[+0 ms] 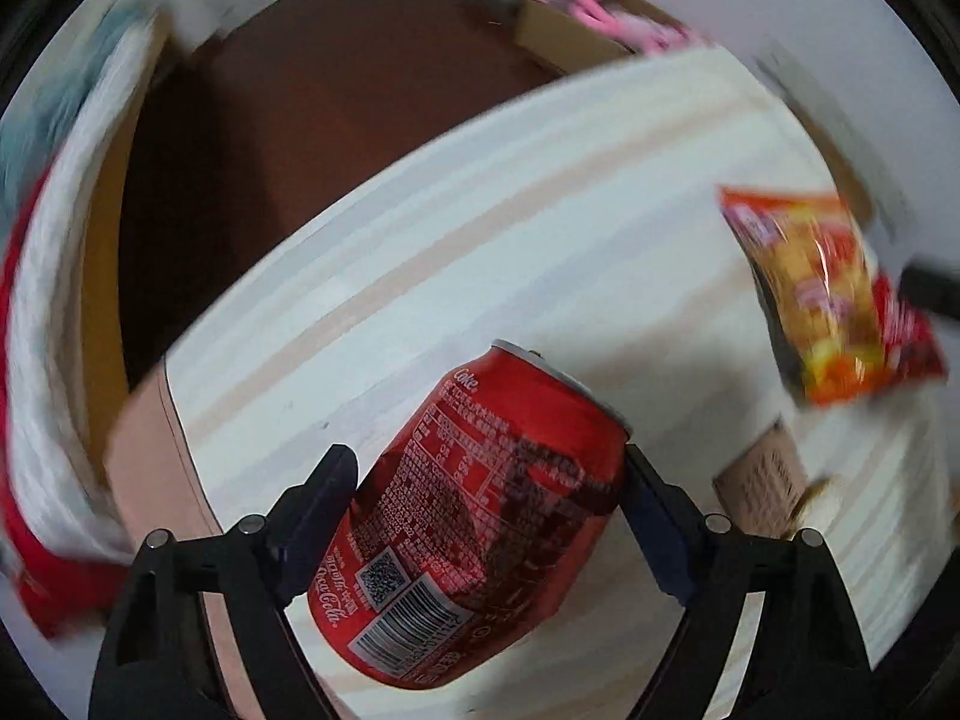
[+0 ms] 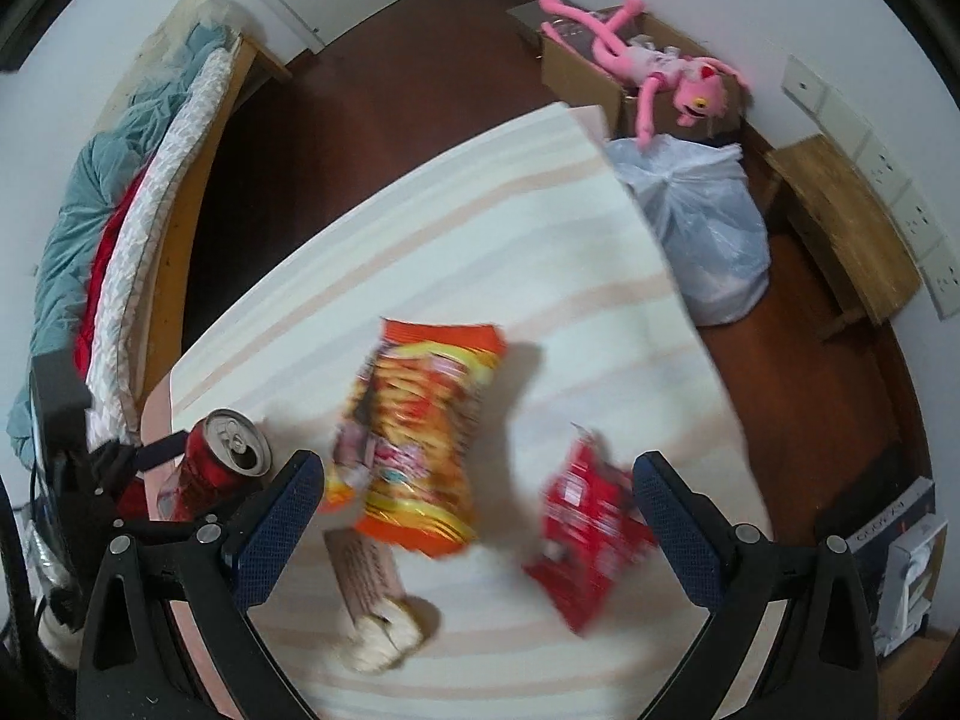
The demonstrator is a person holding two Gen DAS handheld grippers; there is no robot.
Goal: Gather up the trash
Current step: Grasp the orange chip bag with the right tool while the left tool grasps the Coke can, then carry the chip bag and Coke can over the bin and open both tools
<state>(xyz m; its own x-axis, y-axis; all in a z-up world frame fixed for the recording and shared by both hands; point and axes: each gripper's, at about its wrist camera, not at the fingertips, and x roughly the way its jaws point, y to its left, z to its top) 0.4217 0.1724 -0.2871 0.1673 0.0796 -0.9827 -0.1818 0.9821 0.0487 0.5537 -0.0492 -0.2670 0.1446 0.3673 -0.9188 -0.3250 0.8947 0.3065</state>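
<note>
My left gripper [image 1: 489,468] is shut on a red Coca-Cola can [image 1: 480,516], tilted and held above the white striped table [image 1: 510,210]. The can also shows in the right wrist view [image 2: 225,459], at the table's near left corner with the left gripper on it. My right gripper [image 2: 474,480] is open and empty, hovering above the table. Below it lie an orange snack bag [image 2: 420,438], a red crumpled wrapper [image 2: 588,534] and a brown paper tube with crumpled tissue [image 2: 372,594]. The snack bag also shows in the left wrist view [image 1: 828,294].
A white plastic bag [image 2: 702,222] stands on the brown floor off the table's far right edge. Behind it is a cardboard box [image 2: 594,69] with a pink plush toy [image 2: 660,72]. A wooden stool [image 2: 840,222] is at right. A bed [image 2: 120,210] lies left.
</note>
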